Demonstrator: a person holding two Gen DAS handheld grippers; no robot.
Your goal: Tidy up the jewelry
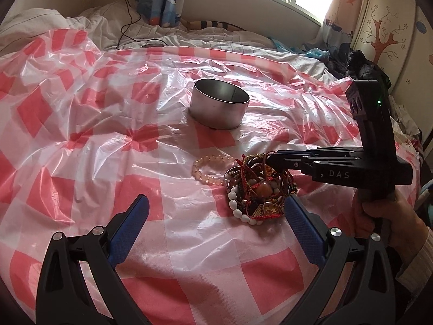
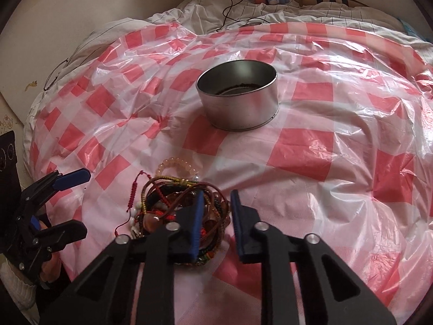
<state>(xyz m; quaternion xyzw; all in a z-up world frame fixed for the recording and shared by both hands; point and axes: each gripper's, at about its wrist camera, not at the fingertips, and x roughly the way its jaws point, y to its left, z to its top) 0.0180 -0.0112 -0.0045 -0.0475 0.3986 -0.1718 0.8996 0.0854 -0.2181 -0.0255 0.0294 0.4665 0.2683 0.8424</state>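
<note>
1. The tangled heap of beaded and red-cord bracelets (image 1: 257, 189) lies on the red-and-white checked plastic sheet (image 1: 81, 124) over the bed; I see no clear long axis in it.
2. A pale pink bead bracelet (image 1: 209, 169) lies flat, touching the heap on the side toward the round silver metal tin (image 1: 219, 107), which stands upright with its mouth up, well apart from the heap.
3. My right hand-held gripper (image 2: 216, 211) slants down into the heap, jaws narrow; whether they pinch a cord I cannot tell.
4. My left hand-held gripper (image 1: 216, 214) hangs tilted down just beside the heap, jaws wide and holding nothing.
</note>
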